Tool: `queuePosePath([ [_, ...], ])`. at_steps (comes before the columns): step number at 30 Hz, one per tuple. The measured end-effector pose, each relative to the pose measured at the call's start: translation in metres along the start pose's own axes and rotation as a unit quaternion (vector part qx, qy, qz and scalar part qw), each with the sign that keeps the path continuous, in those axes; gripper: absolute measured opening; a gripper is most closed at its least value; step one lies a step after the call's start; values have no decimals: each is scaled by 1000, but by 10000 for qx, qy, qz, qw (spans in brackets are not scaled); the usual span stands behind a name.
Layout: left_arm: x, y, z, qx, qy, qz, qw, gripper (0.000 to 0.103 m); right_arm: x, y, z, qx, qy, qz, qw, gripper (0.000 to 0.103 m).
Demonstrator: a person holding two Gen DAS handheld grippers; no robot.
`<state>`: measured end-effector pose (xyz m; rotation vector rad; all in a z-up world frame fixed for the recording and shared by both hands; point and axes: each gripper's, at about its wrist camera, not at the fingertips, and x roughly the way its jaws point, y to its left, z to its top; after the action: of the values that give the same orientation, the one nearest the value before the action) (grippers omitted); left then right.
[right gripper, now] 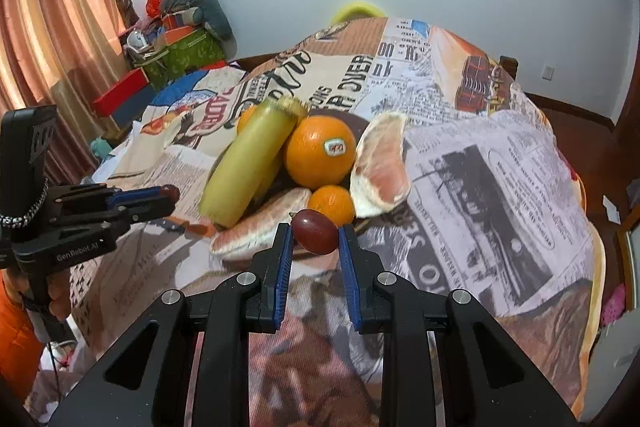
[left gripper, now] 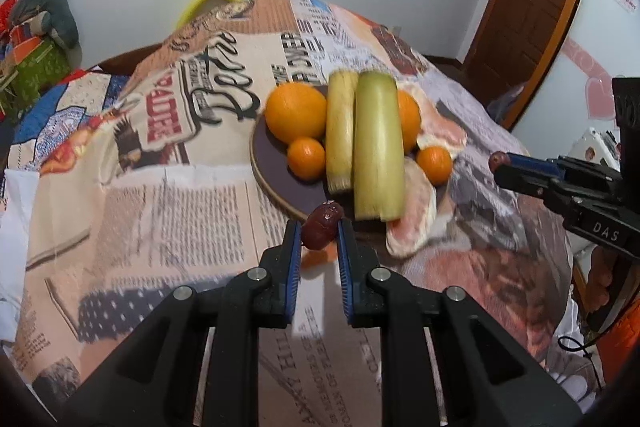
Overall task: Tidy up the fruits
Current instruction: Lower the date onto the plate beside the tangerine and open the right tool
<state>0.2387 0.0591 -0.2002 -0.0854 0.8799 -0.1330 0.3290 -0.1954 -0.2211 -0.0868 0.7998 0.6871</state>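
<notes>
Newsprint-patterned cloth [left gripper: 200, 195] covers the table under both grippers. Left gripper [left gripper: 319, 233] pinches a wrinkled red date [left gripper: 321, 231] between its blue pads. Just ahead of it sits the plate [left gripper: 276, 167], piled with oranges [left gripper: 296, 113], two pale green stalks [left gripper: 378, 147] and pomelo pieces [left gripper: 414, 211]. Right gripper [right gripper: 314, 233] pinches a dark red grape [right gripper: 314, 231], the same plate [right gripper: 352, 119] right beyond its tips.
</notes>
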Motion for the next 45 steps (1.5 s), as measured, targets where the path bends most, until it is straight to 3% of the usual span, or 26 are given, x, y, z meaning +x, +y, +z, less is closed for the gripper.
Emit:
queuePosePath([
  [12, 14, 7, 22, 20, -155, 49, 9999, 17, 16, -12, 21, 25, -120, -67, 9999, 22],
  [26, 46, 13, 25, -31, 104, -49, 9999, 17, 52, -20, 26, 33, 153, -36, 9999, 22],
  [32, 53, 11, 24, 2, 187, -34, 9998, 18, 53, -22, 26, 75, 168, 1, 9998, 23],
  [38, 53, 11, 26, -37, 202, 13, 9998, 21, 48, -21, 27, 47, 118, -16, 9999, 30],
  [45, 23, 12, 30, -171, -59, 50, 9998, 21, 24, -13, 34, -28, -147, -59, 9999, 30],
])
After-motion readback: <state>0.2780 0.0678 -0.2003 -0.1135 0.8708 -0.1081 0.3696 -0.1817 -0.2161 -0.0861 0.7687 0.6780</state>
